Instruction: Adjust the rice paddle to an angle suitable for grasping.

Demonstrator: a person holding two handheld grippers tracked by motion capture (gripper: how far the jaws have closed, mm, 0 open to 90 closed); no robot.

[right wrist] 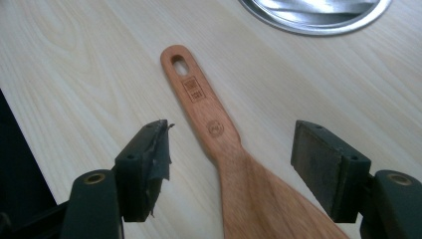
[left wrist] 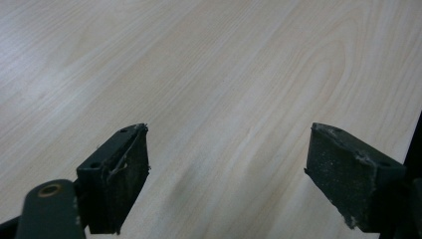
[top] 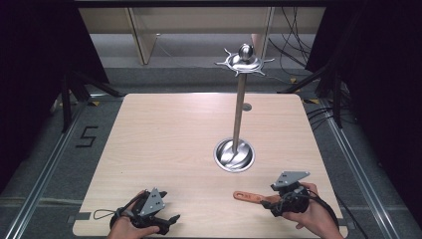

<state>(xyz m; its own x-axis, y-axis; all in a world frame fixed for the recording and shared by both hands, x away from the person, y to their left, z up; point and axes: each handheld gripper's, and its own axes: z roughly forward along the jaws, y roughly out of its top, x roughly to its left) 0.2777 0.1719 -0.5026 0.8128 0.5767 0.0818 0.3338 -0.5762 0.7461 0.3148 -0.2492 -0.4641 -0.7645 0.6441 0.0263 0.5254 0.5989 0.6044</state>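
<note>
flat on the table (top: 164,134), the wooden spatula (right wrist: 219,144) runs left-right, its hole end pointing left, near the metal stand's base (top: 234,155). right gripper (right wrist: 231,169) jaws gape wide astride its neck, not clamping. left gripper (left wrist: 226,174) jaws are spread, empty.

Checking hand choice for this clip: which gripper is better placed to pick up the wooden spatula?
Right. The right gripper is open with the spatula lying between its jaws. The left gripper is open over bare table, far from it.
</note>
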